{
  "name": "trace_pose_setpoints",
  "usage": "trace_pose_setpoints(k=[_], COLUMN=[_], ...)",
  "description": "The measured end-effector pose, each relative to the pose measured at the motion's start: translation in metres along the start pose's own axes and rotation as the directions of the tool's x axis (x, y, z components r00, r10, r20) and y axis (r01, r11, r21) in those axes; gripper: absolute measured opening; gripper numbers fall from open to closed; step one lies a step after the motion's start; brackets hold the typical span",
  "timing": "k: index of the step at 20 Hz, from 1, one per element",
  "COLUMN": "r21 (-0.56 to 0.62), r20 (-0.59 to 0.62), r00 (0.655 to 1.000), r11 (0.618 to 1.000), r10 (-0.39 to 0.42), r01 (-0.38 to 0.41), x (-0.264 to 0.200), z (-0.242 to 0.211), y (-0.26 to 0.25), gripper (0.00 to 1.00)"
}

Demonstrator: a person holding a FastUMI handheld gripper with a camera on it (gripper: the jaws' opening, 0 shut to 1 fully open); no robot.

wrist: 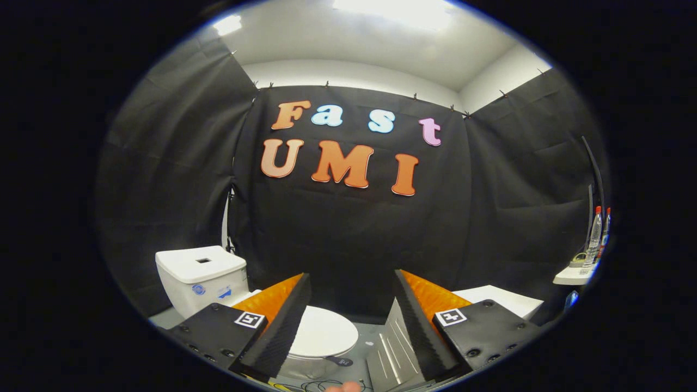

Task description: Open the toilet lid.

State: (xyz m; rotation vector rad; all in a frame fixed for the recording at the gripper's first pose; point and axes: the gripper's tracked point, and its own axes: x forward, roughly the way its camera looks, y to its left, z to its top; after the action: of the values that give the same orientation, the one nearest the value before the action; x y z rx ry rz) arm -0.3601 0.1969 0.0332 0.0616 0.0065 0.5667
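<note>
Gripper fingers spread wide, holding nothing. Glossy white oval toilet lid down, beyond left finger, before white tank. Advice: hook lid's front lip, lift steadily.

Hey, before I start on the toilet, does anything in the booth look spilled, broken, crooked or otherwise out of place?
Nothing stands out. The white oval toilet lid lies shut and level below the white ceramic tank, with no spill visible around them. The open gripper hangs above the lid, touching nothing. Clear plastic bottles stand upright on a white shelf.
</note>
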Motion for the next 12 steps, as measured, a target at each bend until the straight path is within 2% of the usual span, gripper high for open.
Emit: trace_pose_setpoints(k=[12], r21=[-0.021], r20=[0.004], r00=[0.999], r11=[0.999], r10=[0.050], r01=[-0.050], x=[0.000], z=[-0.003], y=[0.017], gripper=[0.98])
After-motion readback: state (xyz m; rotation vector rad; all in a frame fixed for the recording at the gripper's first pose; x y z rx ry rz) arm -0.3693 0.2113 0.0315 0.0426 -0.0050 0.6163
